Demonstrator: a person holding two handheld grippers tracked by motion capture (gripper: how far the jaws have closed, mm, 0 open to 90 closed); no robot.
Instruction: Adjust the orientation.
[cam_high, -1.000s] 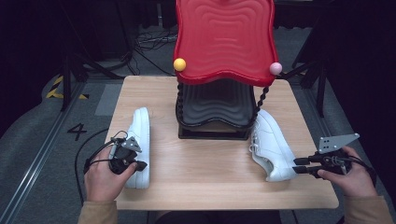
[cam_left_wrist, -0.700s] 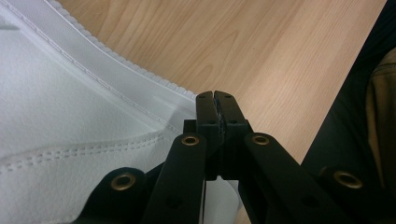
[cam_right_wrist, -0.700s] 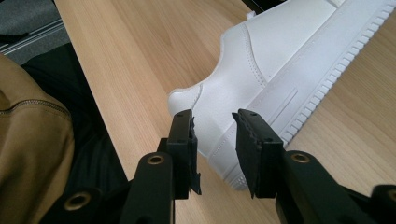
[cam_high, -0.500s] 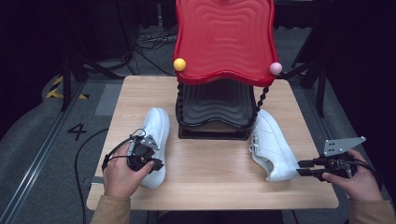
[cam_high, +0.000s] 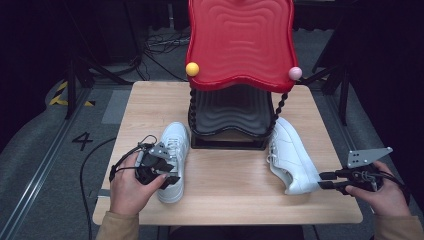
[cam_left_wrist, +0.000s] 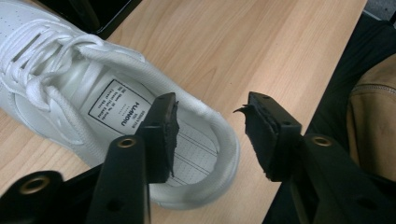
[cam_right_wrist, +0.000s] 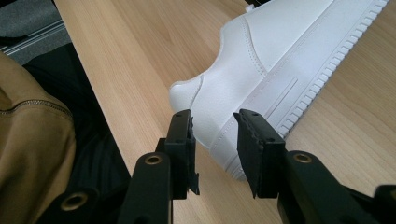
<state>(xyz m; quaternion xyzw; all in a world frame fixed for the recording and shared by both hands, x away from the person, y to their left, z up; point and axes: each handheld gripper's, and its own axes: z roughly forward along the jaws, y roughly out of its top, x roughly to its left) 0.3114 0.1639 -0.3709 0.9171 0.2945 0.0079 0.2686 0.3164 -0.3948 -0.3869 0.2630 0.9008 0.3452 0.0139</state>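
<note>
Left tool (cam_left_wrist: 210, 135) just opening, astride left shoe (cam_left_wrist: 93, 107) heel, right tool (cam_right_wrist: 215, 144) parted at right shoe (cam_right_wrist: 280, 70) heel

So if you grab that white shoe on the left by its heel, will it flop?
Probably not much: the left shoe's padded heel collar holds its shape, so it likely stays stiff. Its flat sole suggests it won't roll. The loose laces would dangle.

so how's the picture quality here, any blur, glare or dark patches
High view: table evenly lit, surroundings nearly black, soft sheen on the red rack. Left gripper view: insole label on the left shoe sharp, near jaws slightly soft. Right gripper view: right shoe bright but not blown out, its sole ridges crisp, sleeve at the edge blurred.
</note>
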